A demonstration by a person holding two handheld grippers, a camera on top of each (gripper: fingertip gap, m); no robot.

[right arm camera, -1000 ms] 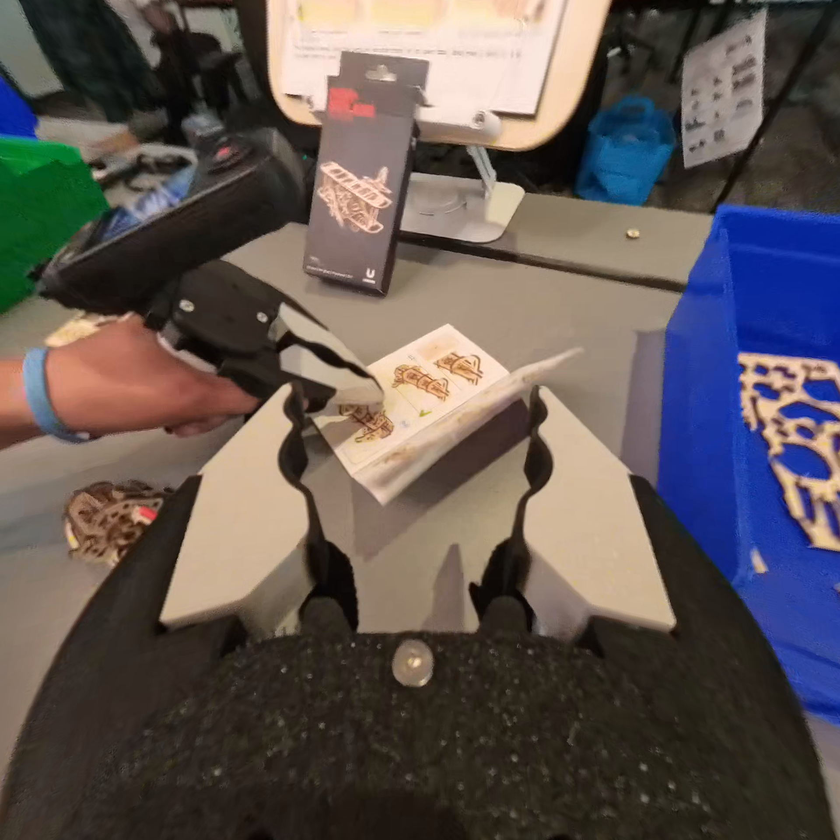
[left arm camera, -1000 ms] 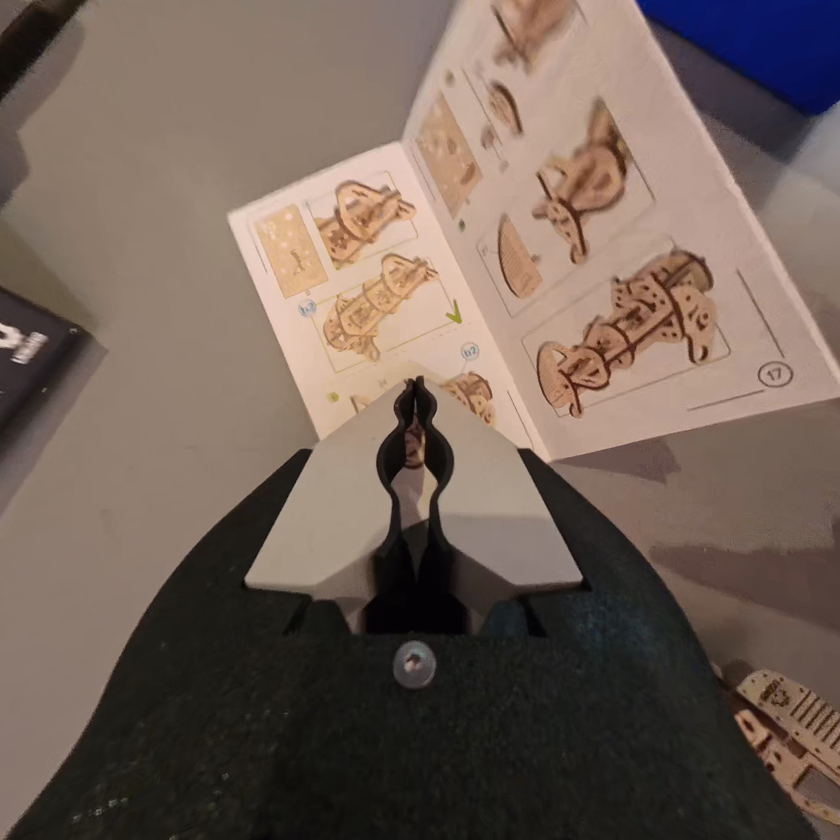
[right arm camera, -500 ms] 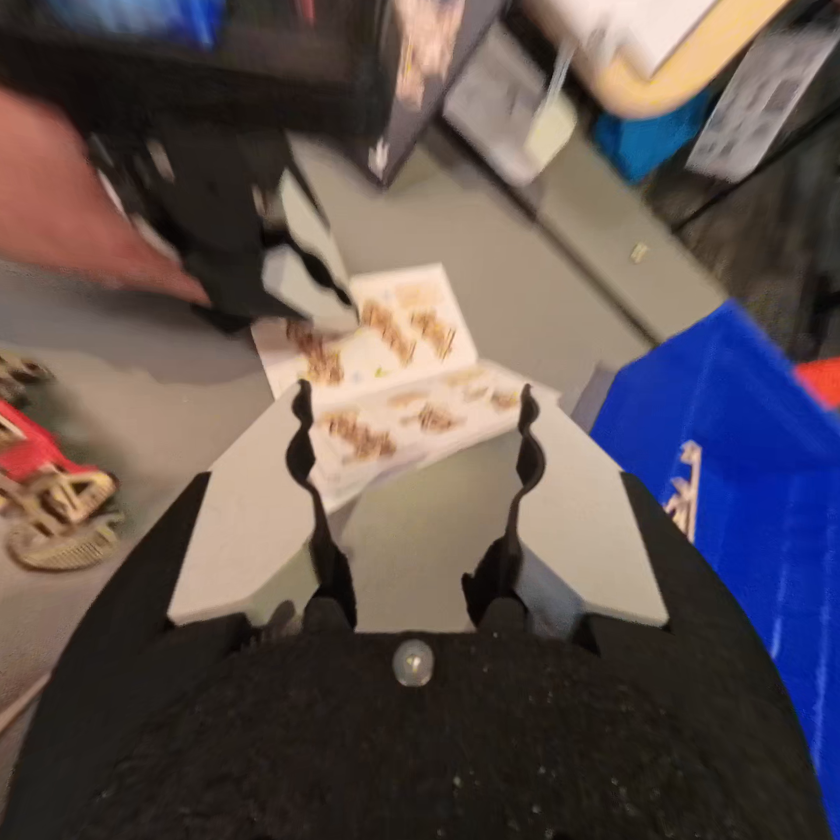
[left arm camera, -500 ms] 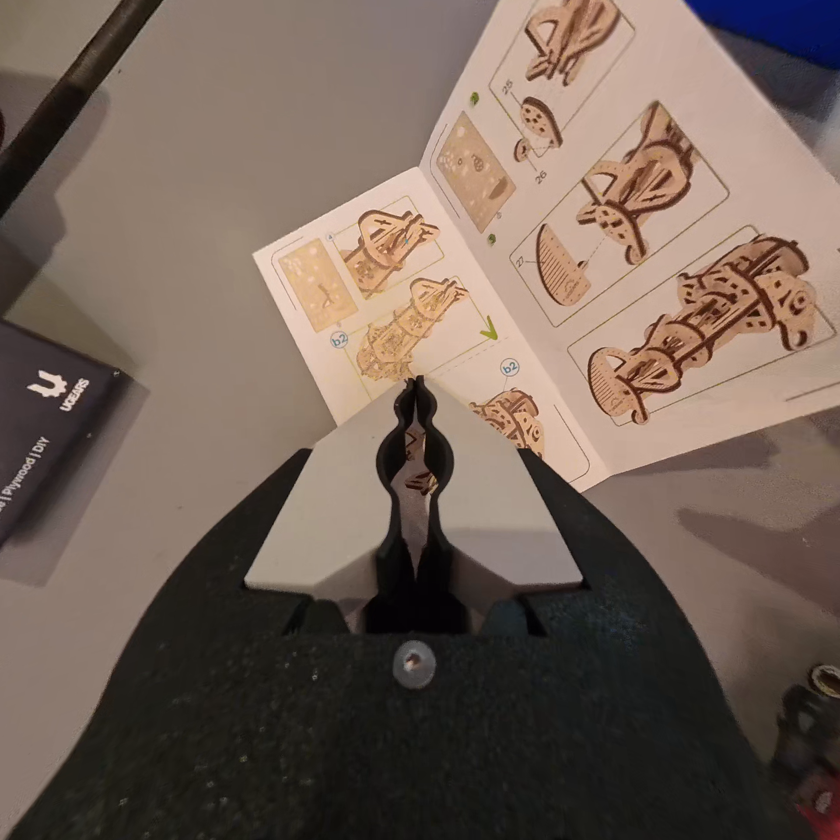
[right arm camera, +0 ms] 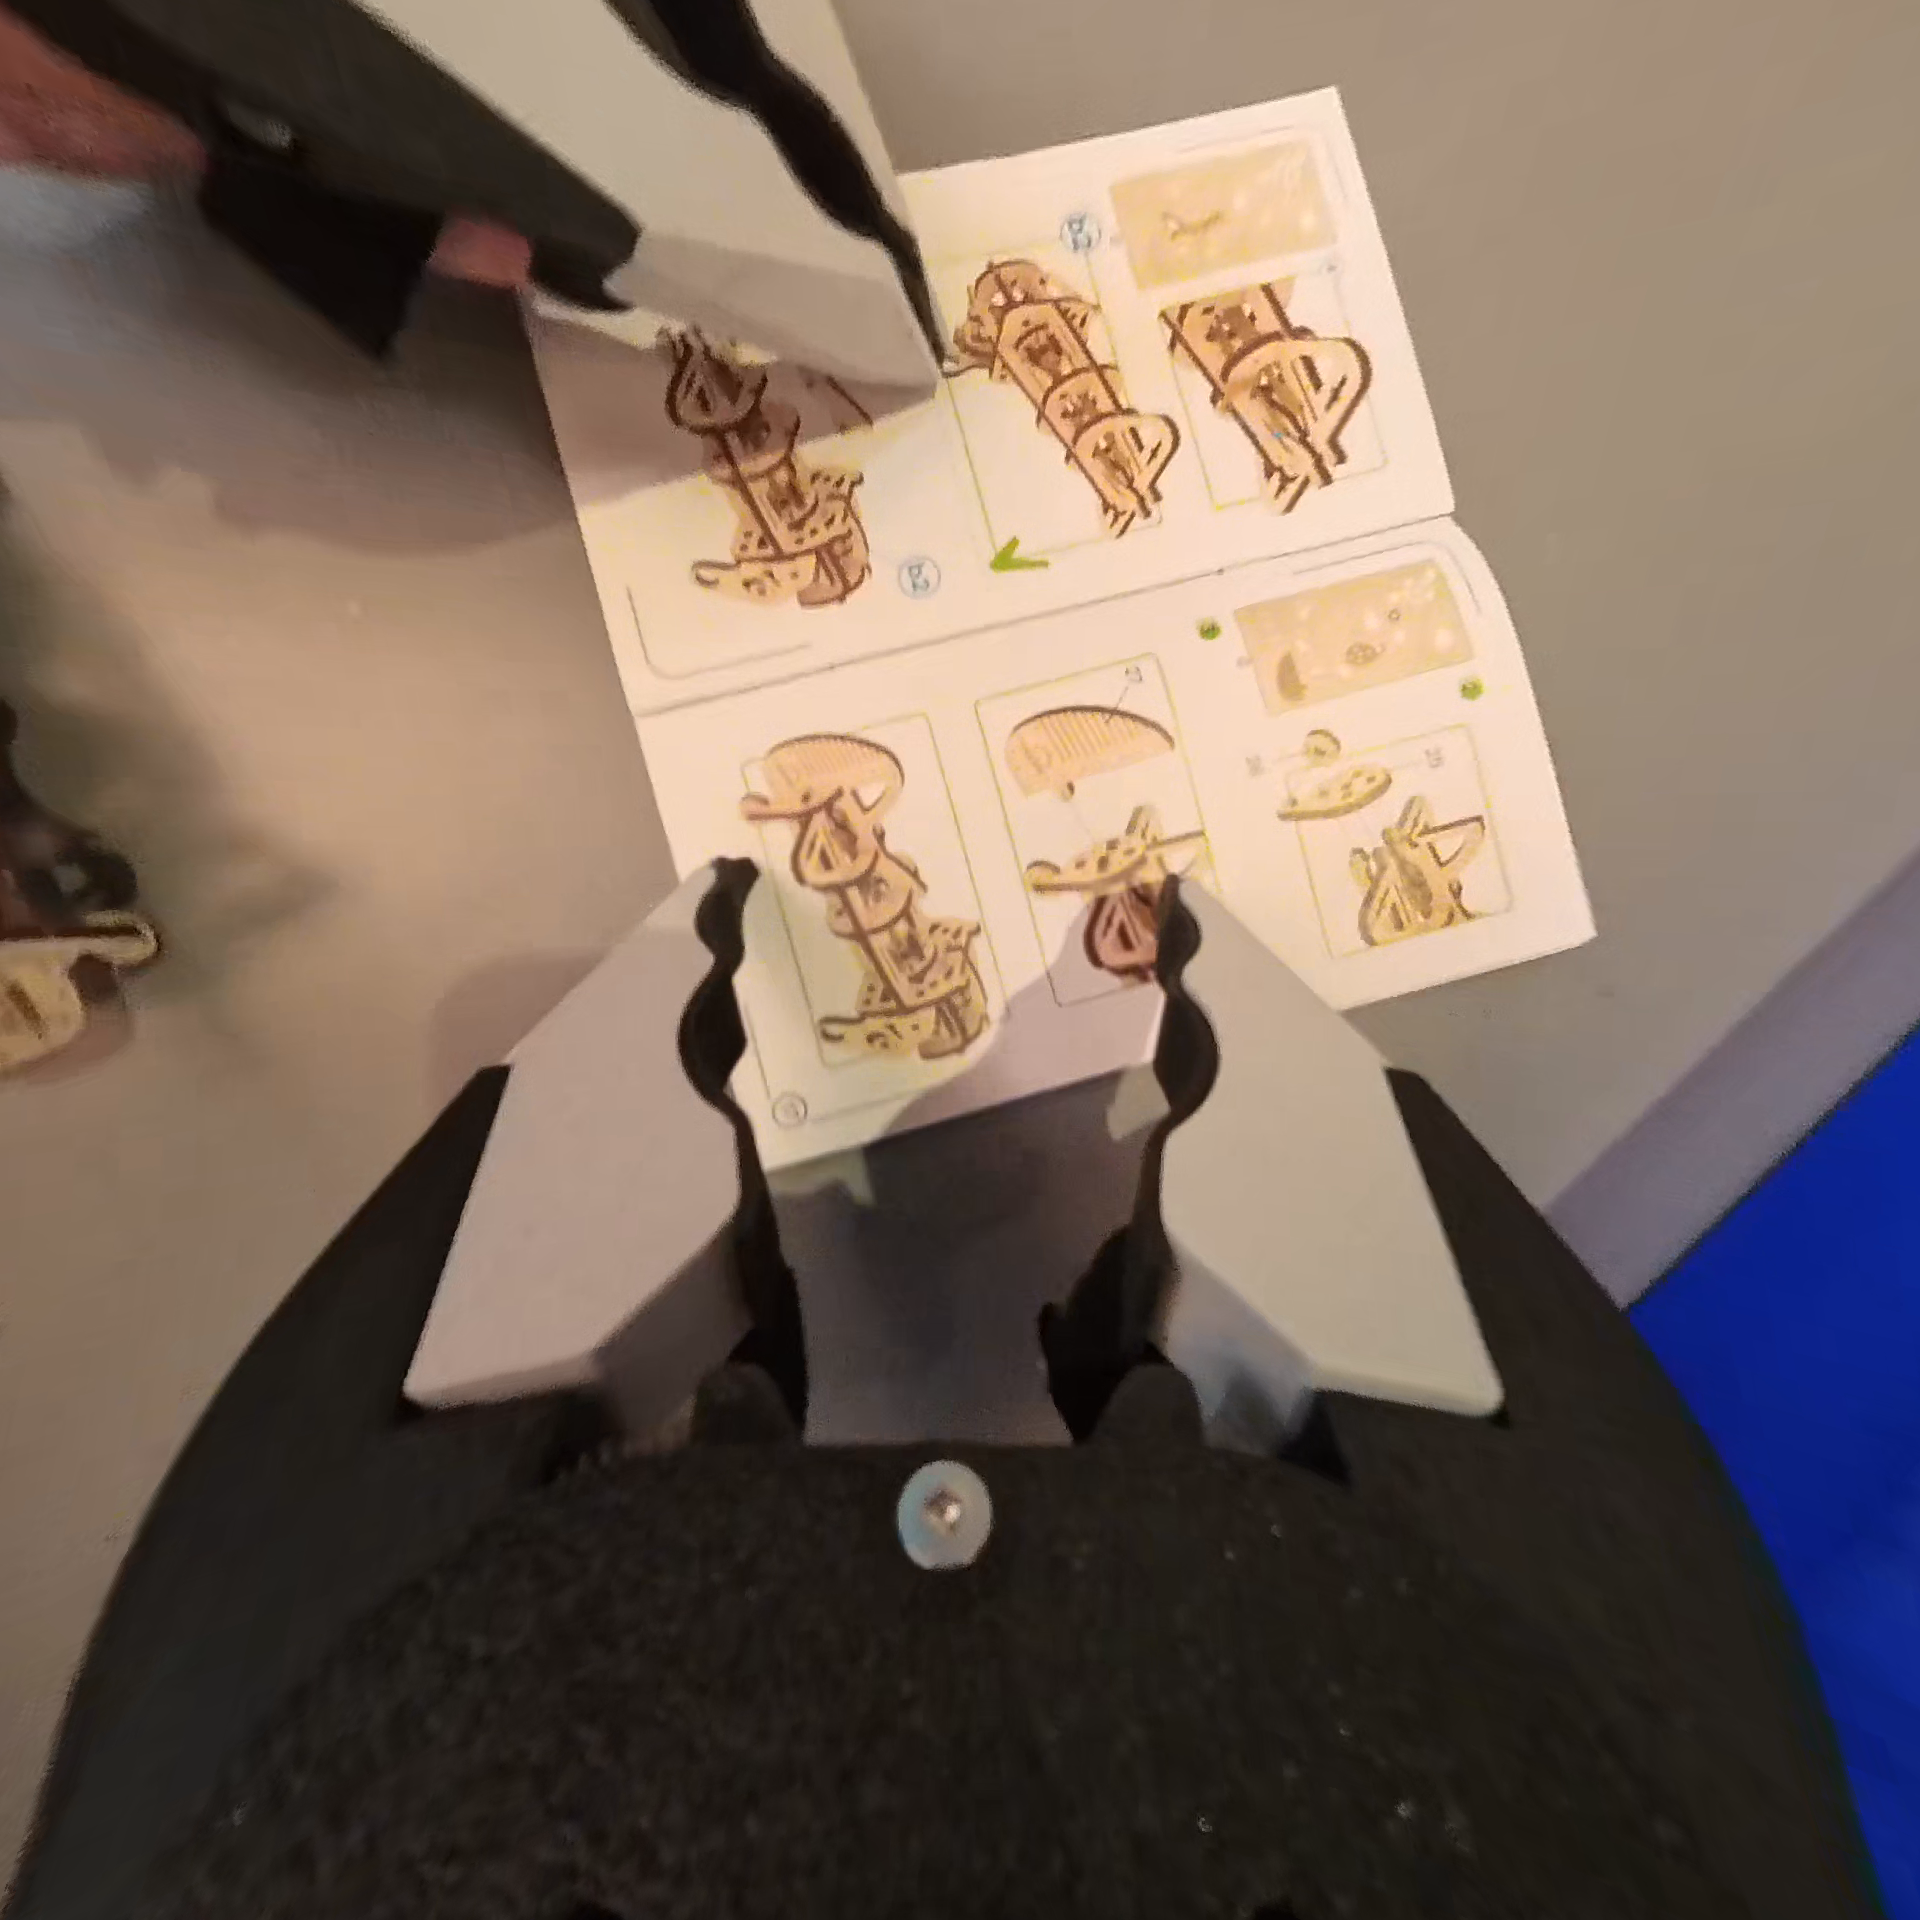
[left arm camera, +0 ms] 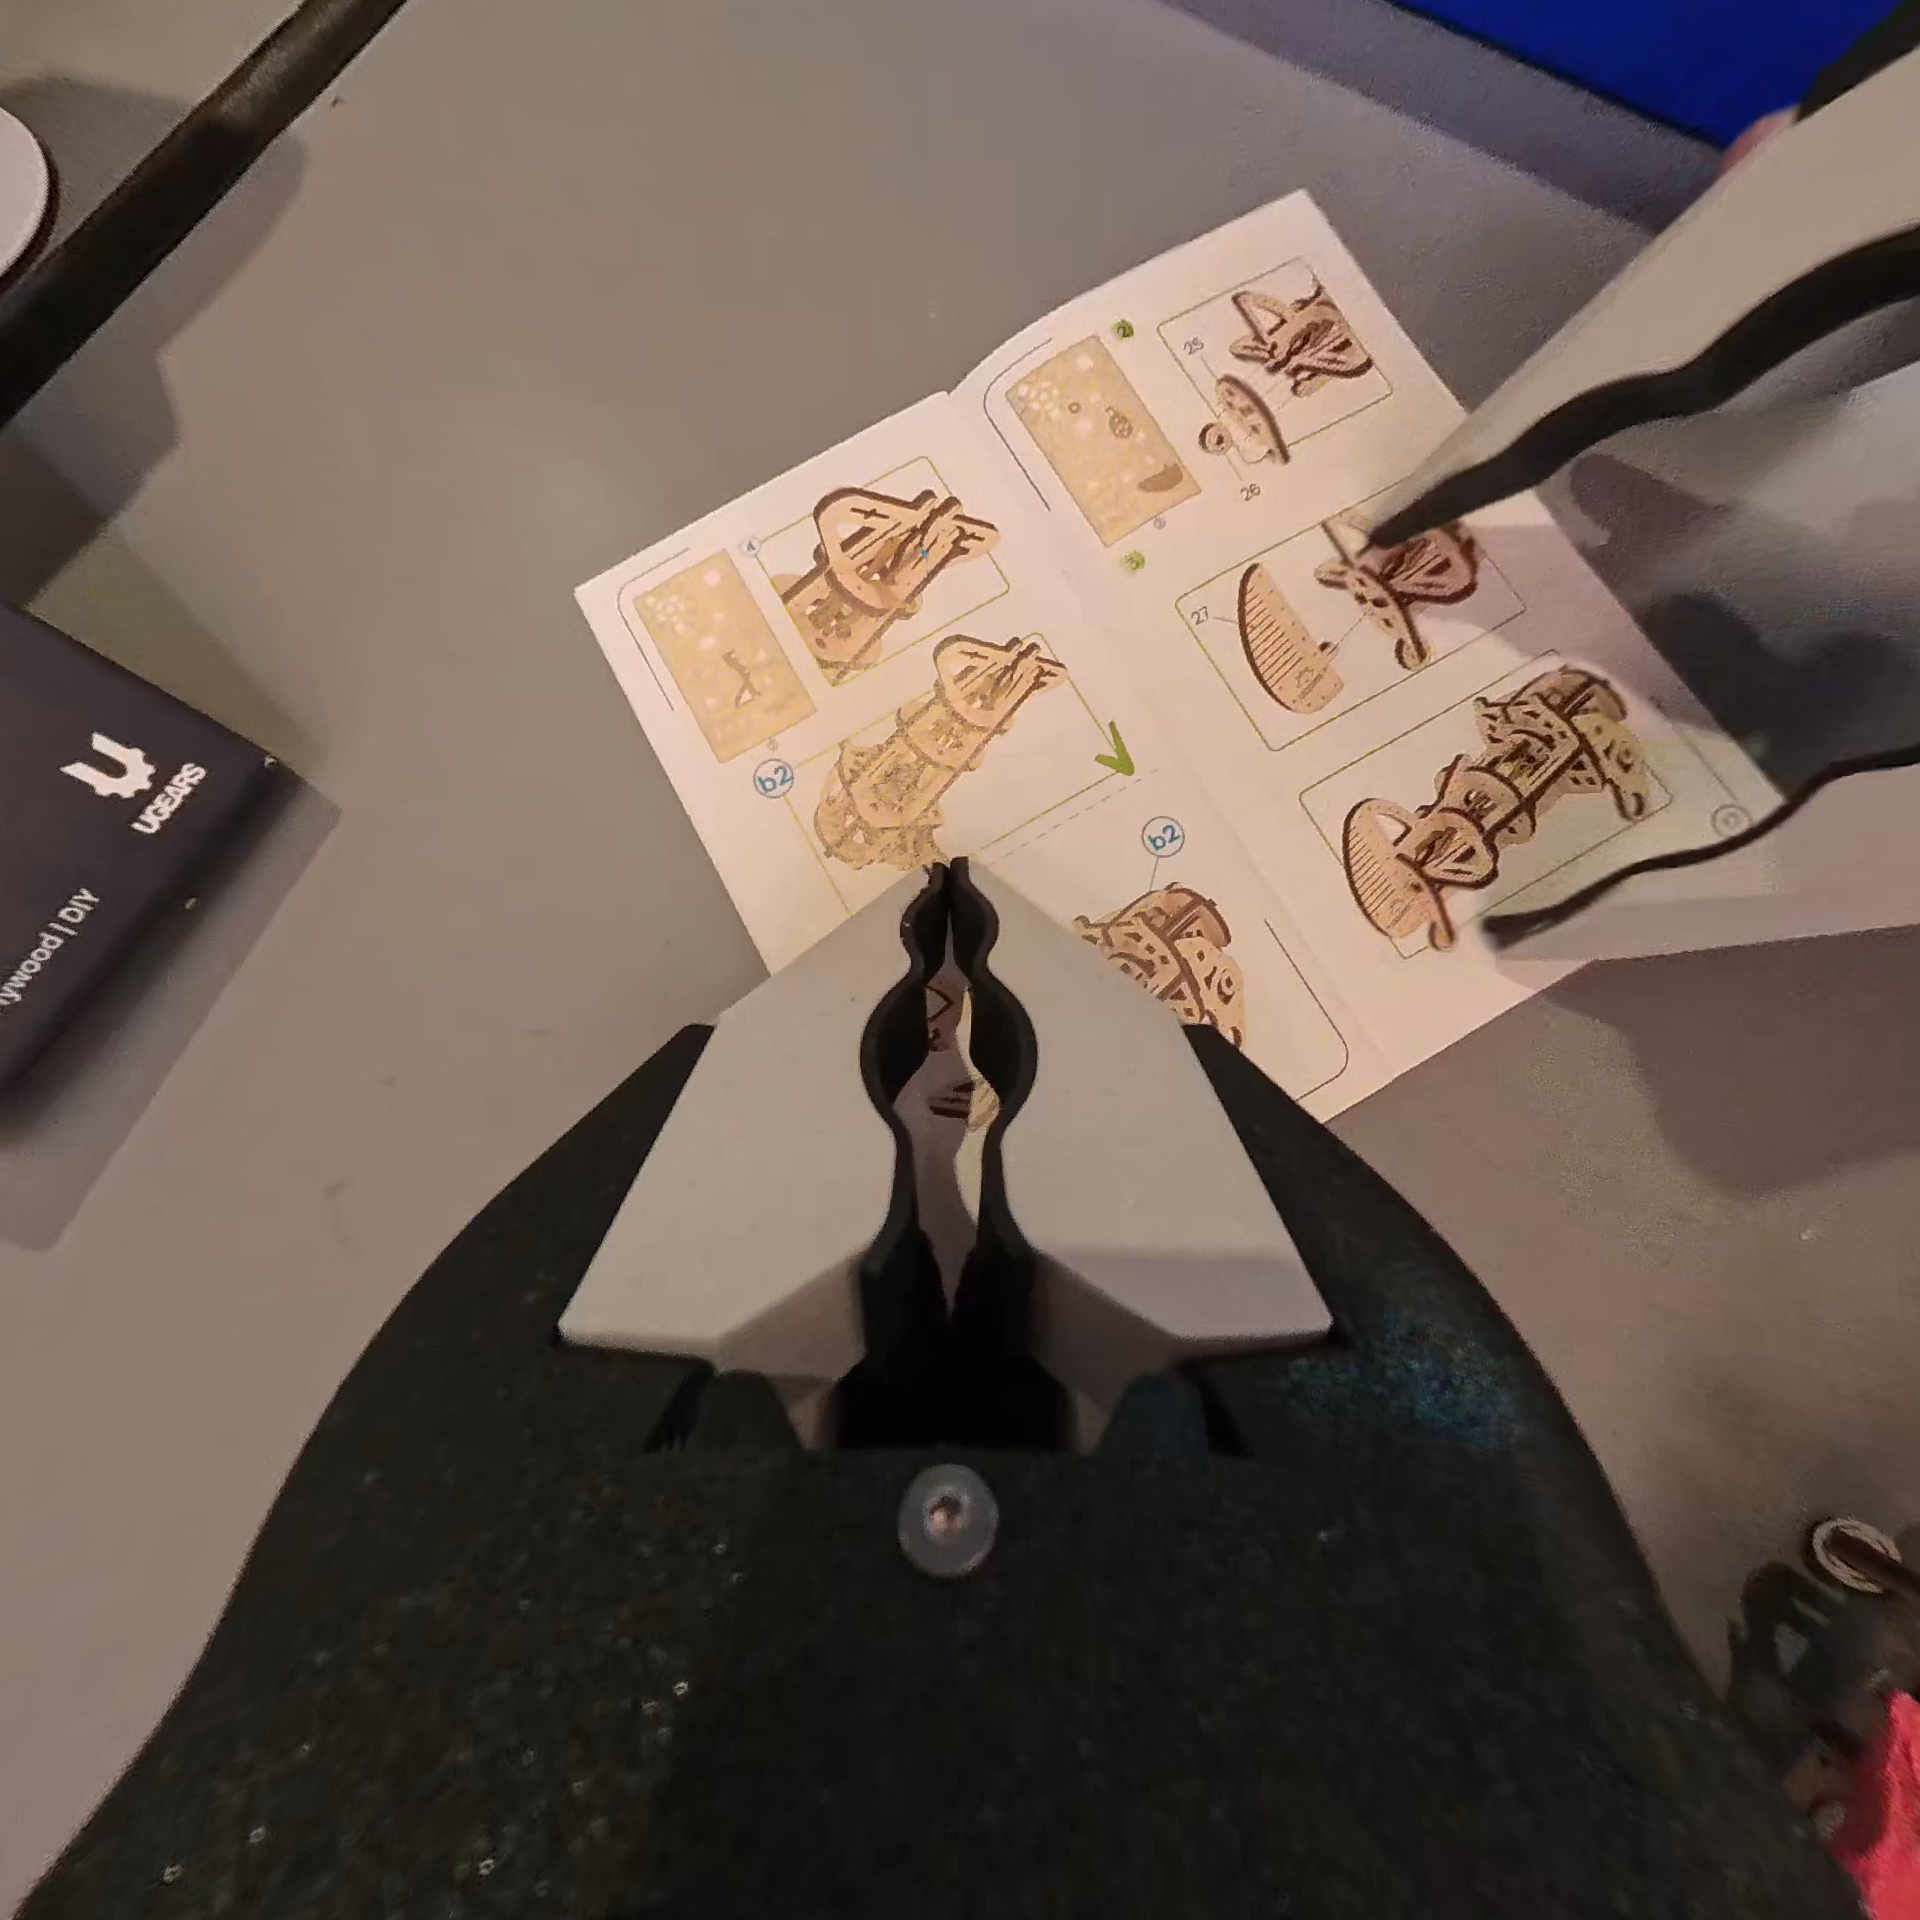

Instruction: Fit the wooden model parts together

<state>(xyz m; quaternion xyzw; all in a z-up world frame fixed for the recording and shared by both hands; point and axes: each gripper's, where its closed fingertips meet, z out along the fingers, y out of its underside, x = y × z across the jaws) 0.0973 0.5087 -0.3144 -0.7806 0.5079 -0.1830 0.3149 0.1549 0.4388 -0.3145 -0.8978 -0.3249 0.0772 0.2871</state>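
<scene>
While the clenched left gripper (left arm camera: 948,873) pins the instruction booklet's (left arm camera: 1039,644) left page to the desk (left arm camera: 520,343), the empty, spread right gripper (right arm camera: 951,883) presses the right page flat. Wooden model parts (right arm camera: 42,987) wait aside.

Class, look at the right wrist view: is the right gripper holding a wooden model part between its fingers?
No. The right gripper is open and empty above the instruction booklet.
</scene>
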